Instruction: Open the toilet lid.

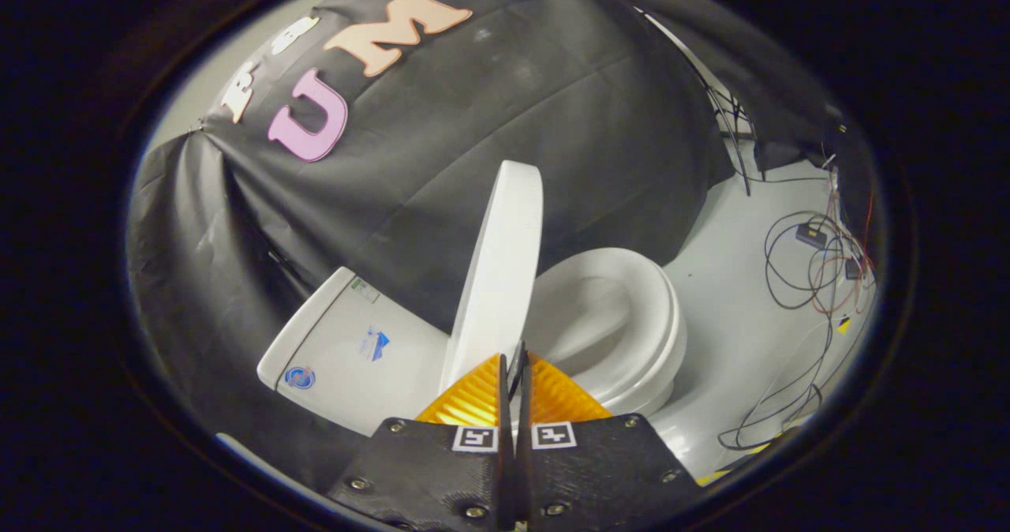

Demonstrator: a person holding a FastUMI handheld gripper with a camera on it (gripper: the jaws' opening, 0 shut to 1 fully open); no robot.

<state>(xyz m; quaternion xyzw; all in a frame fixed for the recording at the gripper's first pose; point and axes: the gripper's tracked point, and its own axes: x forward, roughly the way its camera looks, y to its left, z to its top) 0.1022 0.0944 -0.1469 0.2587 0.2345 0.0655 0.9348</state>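
Your tongs (517, 358) are drawn narrow, the two fingers (473, 394) all but meeting with only a thin slit between them and nothing gripped in it; their tips sit right at the lower edge of the toilet lid (501, 264), though you cannot tell from this angle whether they touch it; the lid stands raised, close to upright and seen nearly edge-on, rising just ahead of the fingers; to one side of it lies the white tank (347, 350) with small stickers on its top, pressed against the black cloth wall (489, 114); to the other side the seat (643, 319) rings the open bowl (588, 311), both uncovered; beyond the toilet the pale floor (742, 279) carries a loose tangle of cables (805, 271) and a few small boxes near the wall's edge.
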